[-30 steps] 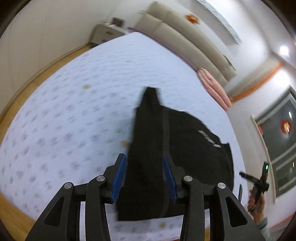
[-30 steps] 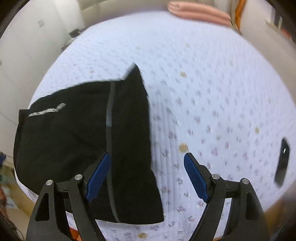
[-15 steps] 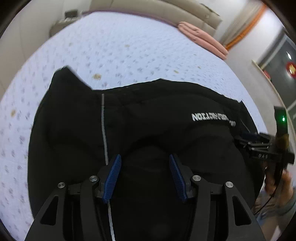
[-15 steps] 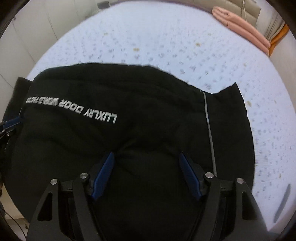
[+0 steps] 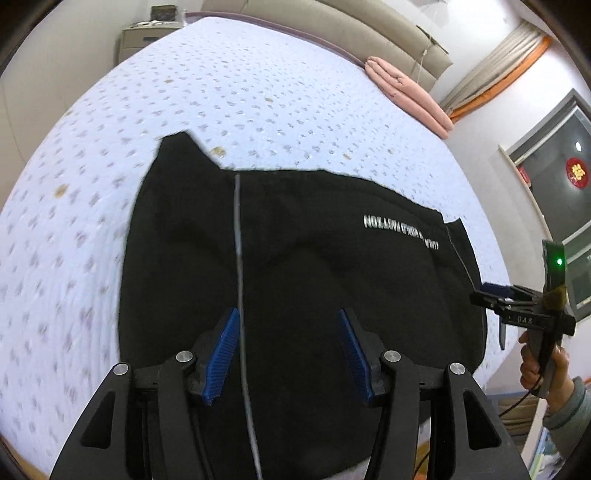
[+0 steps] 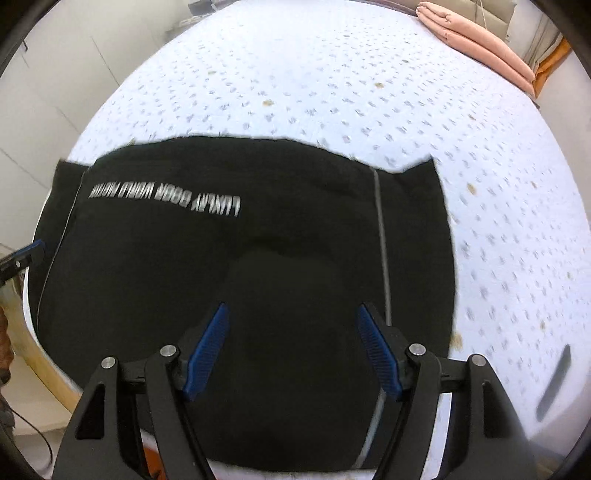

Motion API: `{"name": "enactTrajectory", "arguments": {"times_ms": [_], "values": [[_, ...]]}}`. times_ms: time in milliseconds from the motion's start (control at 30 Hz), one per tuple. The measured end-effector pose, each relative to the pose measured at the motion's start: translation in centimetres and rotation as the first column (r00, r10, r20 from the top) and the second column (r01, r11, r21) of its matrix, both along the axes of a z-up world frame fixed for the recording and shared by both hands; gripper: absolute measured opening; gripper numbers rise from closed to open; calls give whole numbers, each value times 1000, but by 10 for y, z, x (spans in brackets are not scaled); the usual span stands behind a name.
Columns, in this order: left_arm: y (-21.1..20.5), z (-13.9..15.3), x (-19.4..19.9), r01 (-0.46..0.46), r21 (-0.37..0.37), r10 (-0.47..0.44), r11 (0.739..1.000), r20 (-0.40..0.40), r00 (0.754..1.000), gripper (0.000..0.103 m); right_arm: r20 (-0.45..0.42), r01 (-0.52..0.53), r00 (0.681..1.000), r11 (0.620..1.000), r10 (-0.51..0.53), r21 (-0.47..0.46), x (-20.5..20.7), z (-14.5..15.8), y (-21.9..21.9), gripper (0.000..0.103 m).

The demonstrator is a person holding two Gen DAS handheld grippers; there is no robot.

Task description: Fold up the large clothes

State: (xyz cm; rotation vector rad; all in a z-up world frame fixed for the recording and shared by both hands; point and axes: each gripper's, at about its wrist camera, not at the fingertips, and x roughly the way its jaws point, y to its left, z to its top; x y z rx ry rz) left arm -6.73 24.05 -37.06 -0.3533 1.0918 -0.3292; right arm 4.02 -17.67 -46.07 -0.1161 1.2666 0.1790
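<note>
A black garment (image 5: 303, 266) with silver lettering and a thin grey stripe lies folded on the bed near its front edge; it also shows in the right wrist view (image 6: 236, 266). My left gripper (image 5: 288, 354) is open and empty, hovering over the garment's near left part. My right gripper (image 6: 291, 350) is open and empty, over the garment's near right part. In the left wrist view the right gripper (image 5: 517, 299) shows at the garment's right edge, held in a hand. The left gripper's blue tip (image 6: 26, 254) shows at the left edge of the right wrist view.
The bed (image 5: 258, 85) has a white sheet with small purple flowers. A folded pink blanket (image 5: 410, 96) lies at its far side by a beige headboard (image 5: 369, 33). A nightstand (image 5: 147, 37) stands at the far left. A dark slim object (image 6: 554, 380) lies on the sheet at right.
Both grippers have opened wider and drawn back a little from the garment. The views shifted; the garment lies as before.
</note>
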Motion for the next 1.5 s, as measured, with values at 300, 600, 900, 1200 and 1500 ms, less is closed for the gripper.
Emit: {"name": "enactTrajectory", "arguments": {"times_ms": [300, 600, 900, 1200, 1500], "values": [[-19, -44, -36, -35, 145, 26, 989, 67, 997, 61, 33, -8, 999, 996, 11, -86, -21, -49, 22, 76], [-26, 17, -91, -177, 229, 133, 957, 195, 972, 61, 176, 180, 969, 983, -171, -32, -64, -4, -1, 70], [-42, 127, -177, -263, 297, 184, 918, 267, 946, 69, 189, 332, 924, 943, -333, 38, -137, 77, -38, 78], [-48, 176, -223, -317, 286, 219, 904, 327, 919, 70, 196, 386, 896, 917, -399, 101, -202, 140, -57, 80], [-57, 209, -253, -330, 288, 207, 899, 385, 899, 70, 297, 362, 882, 930, -366, 71, -242, 191, -48, 80]]}}
